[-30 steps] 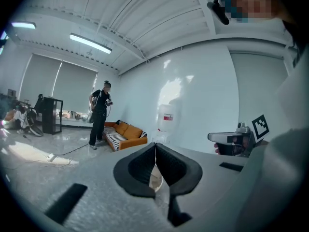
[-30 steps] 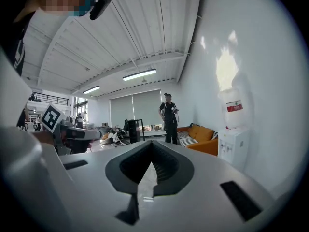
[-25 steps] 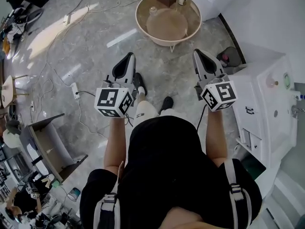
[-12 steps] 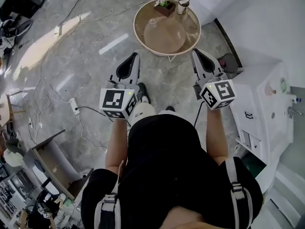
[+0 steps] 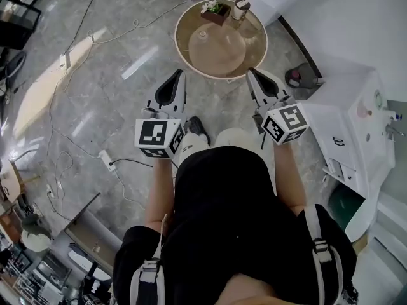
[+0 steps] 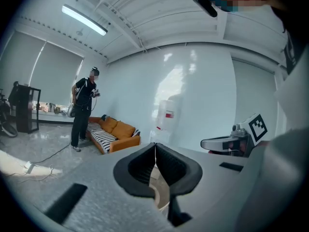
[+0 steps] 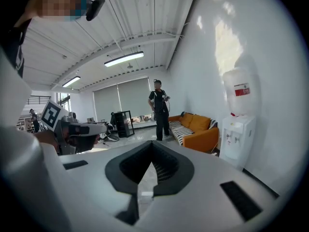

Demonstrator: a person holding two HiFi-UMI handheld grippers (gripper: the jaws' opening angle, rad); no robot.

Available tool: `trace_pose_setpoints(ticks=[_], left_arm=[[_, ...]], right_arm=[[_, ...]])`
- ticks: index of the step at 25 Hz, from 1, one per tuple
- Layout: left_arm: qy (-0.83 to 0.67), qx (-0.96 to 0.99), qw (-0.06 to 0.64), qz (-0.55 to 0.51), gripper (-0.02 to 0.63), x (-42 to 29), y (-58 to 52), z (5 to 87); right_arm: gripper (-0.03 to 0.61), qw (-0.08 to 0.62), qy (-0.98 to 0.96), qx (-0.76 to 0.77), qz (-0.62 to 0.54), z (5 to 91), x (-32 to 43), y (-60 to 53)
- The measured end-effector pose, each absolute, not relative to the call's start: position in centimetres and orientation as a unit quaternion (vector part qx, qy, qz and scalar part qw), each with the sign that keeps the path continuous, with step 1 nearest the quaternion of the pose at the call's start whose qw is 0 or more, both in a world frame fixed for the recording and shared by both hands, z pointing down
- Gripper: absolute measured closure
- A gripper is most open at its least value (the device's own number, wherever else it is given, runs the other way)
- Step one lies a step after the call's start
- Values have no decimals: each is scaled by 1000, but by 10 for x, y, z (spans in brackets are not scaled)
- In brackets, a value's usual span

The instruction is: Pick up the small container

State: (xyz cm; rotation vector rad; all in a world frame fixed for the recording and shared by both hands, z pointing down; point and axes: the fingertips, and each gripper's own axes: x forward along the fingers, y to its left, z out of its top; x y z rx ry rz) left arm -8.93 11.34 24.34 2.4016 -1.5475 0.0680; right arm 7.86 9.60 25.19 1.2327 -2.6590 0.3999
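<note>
A small pale container with a dark lid (image 5: pixel 240 6) stands at the far rim of a round beige table (image 5: pixel 254 46). Beside it are a little planter box (image 5: pixel 214 9) and a clear glass piece (image 5: pixel 203 35). My left gripper (image 5: pixel 180 75) is held in the air just short of the table's near left rim, its jaws shut and empty. My right gripper (image 5: pixel 250 72) hovers at the near right rim, also shut with nothing in it. In the left gripper view the left gripper (image 6: pixel 155 146) points into the room, as the right gripper (image 7: pixel 151 144) does in its own view.
A white cabinet unit (image 5: pixel 356 126) runs along the right. Cables and a power strip (image 5: pixel 107 161) lie on the grey floor to the left. A dark shoe (image 5: pixel 299 76) sits right of the table. An orange sofa (image 6: pixel 118 132), a standing person (image 6: pixel 84 108) and a water dispenser (image 7: pixel 236 124) lie farther off.
The person has stepped toward the round table, which now lies just past both gripper tips. Both grippers stay shut and level, side by side.
</note>
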Motion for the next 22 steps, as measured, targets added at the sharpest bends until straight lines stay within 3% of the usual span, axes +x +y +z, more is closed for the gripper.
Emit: trace_pose_setpoints(ticks=[15,22], left_arm=[[-536,824,176,60,594,-94,54,287],[-576,796,179,52,594,-81,-8,285]], right_arm=[[575,125,-907,361,174,310,40,20],[575,154,-931,305,127,342,33,-57]])
